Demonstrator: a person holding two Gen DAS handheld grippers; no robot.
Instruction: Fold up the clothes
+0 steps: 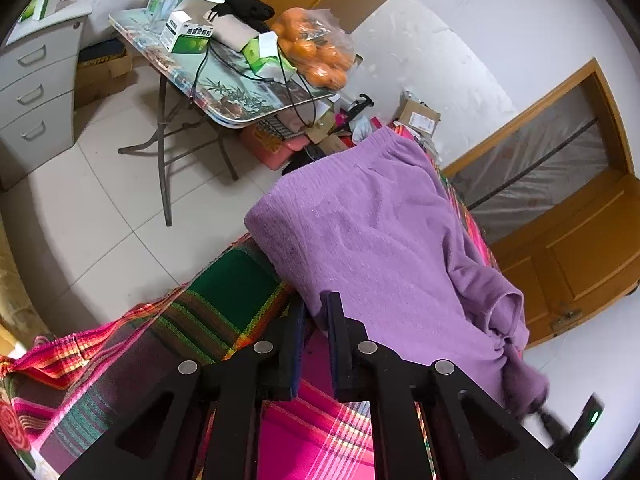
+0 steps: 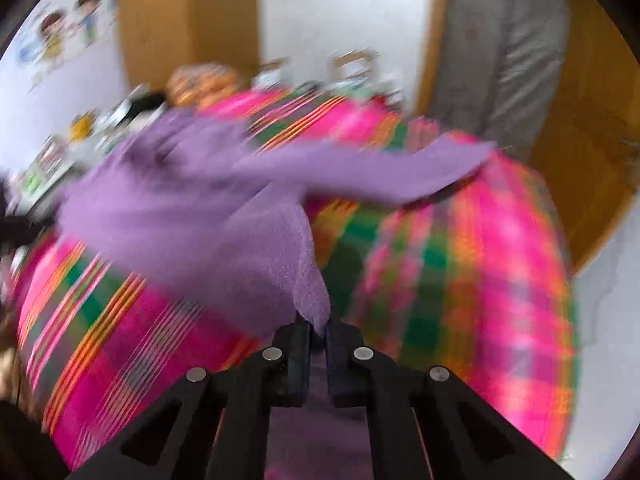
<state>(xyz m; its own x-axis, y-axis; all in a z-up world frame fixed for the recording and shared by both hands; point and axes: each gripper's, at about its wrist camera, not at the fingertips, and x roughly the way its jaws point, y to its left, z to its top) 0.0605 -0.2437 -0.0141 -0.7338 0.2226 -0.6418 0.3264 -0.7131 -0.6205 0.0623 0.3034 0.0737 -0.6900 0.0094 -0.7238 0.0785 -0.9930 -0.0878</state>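
Purple fleecy knit garment (image 1: 372,232) lies spread along a bed covered in a pink, green and orange striped woven blanket (image 1: 224,300); its far hem reaches the bed's far corner, and one sleeve trails out across the stripes in the right wrist view, which is badly smeared.

Risk, as I judge it: the right gripper (image 2: 318,330) has only a thin tip of the garment's edge pinched between nearly closed jaws; a pull across the bed could let that tip slip free, and the lifted part would flop into a bunch; the blur suggests a fast swing, which makes a slip likelier. The near edge of the fabric is already gathered into a knot-like wad on the right of the left wrist view; carrying it over as it is would trap that wad inside the fold. The soft knit may also drag on the rough blanket and rumple it.

Pose: the left gripper (image 1: 316,312) sits low over the blanket at the garment's near corner, jaws a narrow gap apart, one finger (image 1: 338,320) overlapping the purple edge; whether cloth is caught between them I cannot tell. The right gripper points across the bed, cloth rising from its tips.
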